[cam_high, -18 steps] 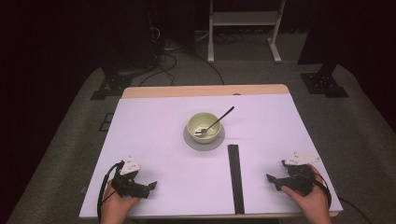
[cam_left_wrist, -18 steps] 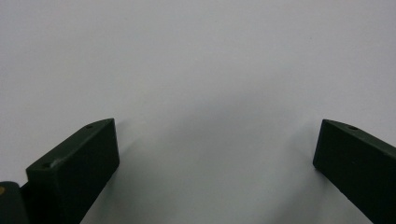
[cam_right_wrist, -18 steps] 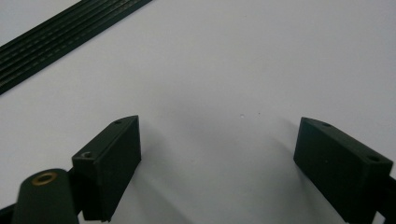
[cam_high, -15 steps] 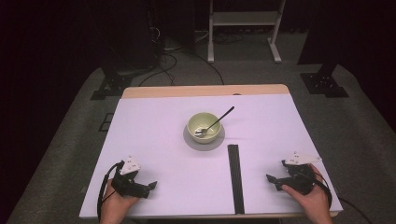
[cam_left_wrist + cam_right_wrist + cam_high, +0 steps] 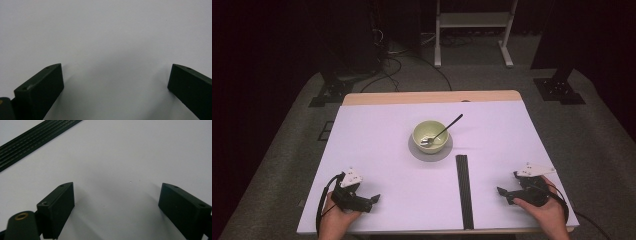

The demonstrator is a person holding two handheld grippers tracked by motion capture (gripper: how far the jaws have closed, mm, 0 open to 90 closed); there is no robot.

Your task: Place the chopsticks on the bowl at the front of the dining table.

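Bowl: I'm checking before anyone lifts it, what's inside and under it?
Inside the bowl lies a spoon, its handle over the rim. Under it sits a grey plate, its middle covered.

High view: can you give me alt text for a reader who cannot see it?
A pale green bowl with a spoon in it sits on a grey plate mid-table. Nearer the person, the left claw and right claw rest open and empty near the front corners of the white table. A black strip lies between bowl and right claw.
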